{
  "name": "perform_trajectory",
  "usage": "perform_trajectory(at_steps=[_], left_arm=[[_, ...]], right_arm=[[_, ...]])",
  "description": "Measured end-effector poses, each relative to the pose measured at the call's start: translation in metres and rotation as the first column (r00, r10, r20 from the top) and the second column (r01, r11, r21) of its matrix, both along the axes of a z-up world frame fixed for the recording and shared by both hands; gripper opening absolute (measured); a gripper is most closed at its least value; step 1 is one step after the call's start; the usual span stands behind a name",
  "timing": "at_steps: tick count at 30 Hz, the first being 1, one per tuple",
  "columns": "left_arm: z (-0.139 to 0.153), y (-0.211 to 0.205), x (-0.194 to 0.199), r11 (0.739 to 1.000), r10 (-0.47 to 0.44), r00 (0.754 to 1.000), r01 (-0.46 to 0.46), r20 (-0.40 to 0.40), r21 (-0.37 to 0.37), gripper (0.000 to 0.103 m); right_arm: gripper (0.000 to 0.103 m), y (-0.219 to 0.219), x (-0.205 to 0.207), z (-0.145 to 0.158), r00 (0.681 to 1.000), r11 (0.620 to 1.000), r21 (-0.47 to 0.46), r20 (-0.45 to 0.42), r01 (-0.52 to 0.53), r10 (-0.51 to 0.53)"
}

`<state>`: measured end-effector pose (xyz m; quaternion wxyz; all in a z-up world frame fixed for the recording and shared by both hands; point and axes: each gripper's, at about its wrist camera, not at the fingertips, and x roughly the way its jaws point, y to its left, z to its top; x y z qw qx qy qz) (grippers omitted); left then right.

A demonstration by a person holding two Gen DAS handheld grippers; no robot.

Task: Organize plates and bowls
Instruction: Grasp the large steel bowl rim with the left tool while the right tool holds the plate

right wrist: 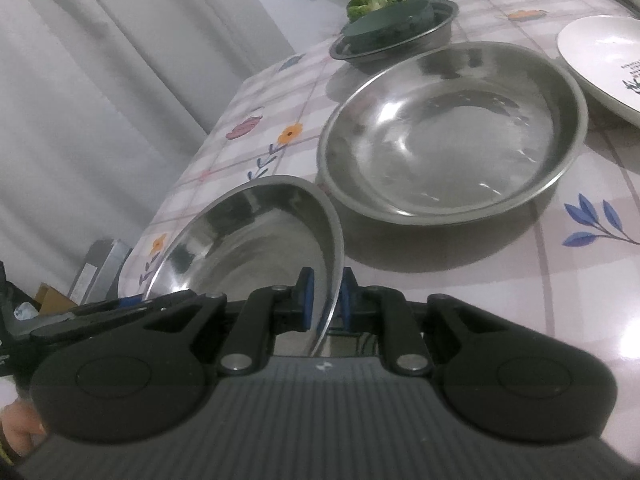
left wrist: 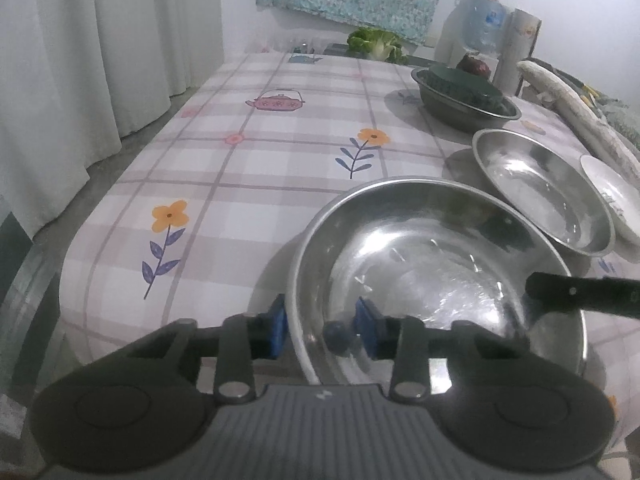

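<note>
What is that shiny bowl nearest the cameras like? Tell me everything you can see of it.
The near steel bowl is round, shallow and mirror-bright, looks like stainless steel, with a thin rolled rim, and is empty. It is tilted, one side raised off the checked flowered tablecloth. The right gripper pinches its rim, one blue pad inside and one outside. The left gripper straddles the rim on the other side, jaws apart and not pressing. A second steel bowl sits just beyond; whether they touch is unclear.

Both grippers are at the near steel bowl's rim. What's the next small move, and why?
Probably close the left gripper on the rim: its pads straddle the near steel bowl with a gap showing, while the right gripper is already clamped on the opposite edge. Then lift toward the second steel bowl.
</note>
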<state>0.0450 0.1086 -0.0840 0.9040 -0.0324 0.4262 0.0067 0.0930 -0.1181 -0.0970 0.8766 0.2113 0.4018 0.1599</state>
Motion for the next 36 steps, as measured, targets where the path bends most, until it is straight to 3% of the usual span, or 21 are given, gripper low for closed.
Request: perform_trajectory(at_steps=[3,11,18,36], left_arm=[[0.002,0.002,-0.002,1.000,0.022,1.000,-0.022,0.000,-0.009,0.032],[0.004,0.007,-0.016,0.998,0.051,0.999,-0.051,-0.008,-0.024,0.031],[0.001,-0.002,-0.019,0.998,0.034,0.999,-0.034,-0.003,0.051,0.032],[-0.002,-0.006,-0.016,0.996,0.043,0.999,-0.043,0.004,0.079,0.033]], right_arm=[[0.012,0.001,0.000,0.001,1.000,1.000,0.004,0.002,0.000,0.000],[0.012,0.006,0.004,0.004,1.000,1.000,-0.002,0.017,-0.016,0.016],[0.012,0.007,0.006,-0.002,1.000,1.000,0.002,0.008,-0.008,0.008],[0.013,0.031,-0.014,0.000,0.996,0.986,-0.163,0.072,-0.038,0.050]])
